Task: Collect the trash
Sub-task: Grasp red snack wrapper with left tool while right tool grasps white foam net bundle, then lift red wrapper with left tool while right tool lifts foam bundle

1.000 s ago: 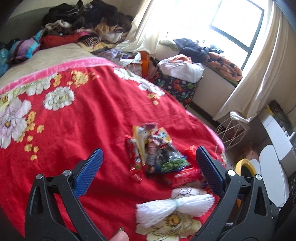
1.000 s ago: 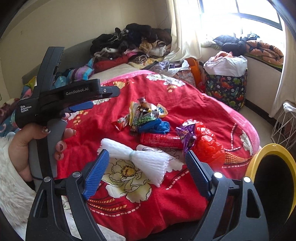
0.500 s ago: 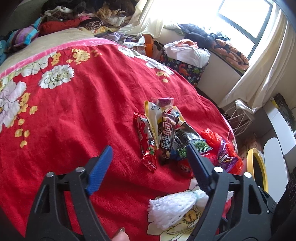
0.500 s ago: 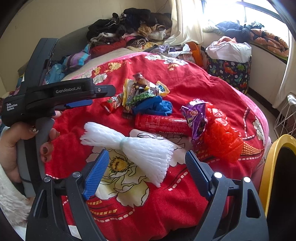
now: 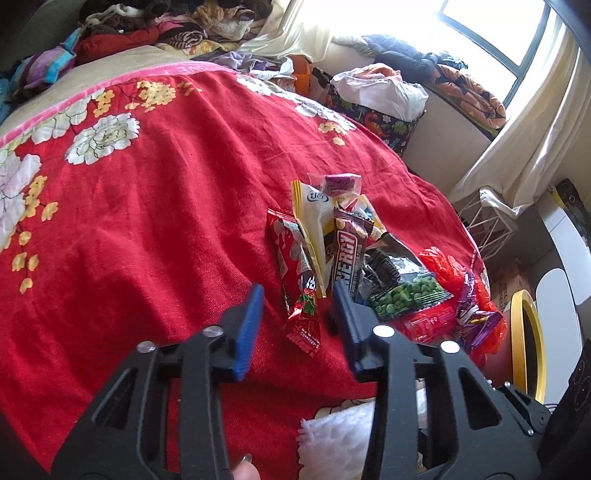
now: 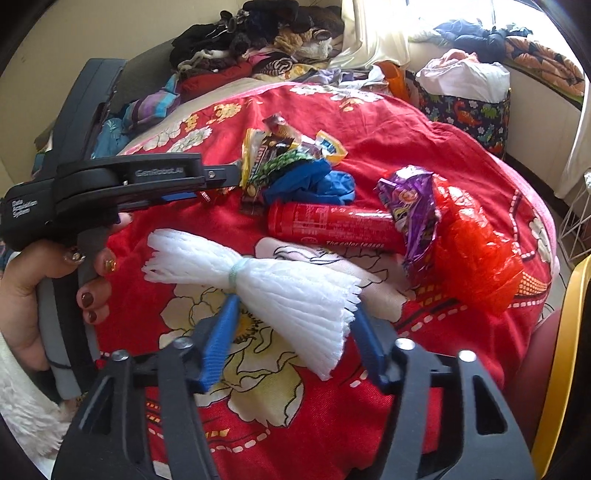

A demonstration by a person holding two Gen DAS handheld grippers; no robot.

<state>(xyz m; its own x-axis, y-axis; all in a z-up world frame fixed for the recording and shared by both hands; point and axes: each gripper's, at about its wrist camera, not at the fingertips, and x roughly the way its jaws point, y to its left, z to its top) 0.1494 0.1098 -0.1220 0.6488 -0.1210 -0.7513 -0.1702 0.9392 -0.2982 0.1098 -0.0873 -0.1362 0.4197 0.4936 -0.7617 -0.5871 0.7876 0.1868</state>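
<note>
A lived-in bedroom in a home: a bed under a red floral bedspread fills most of the frame. Heaped clothes sit at the top, and a curtained window glows at upper right above a fabric laundry basket.

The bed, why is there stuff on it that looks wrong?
Snack wrappers, a red tube, a crumpled red bag and a white foam net lie scattered on the red blanket. That is litter, odd on a bed.
</note>
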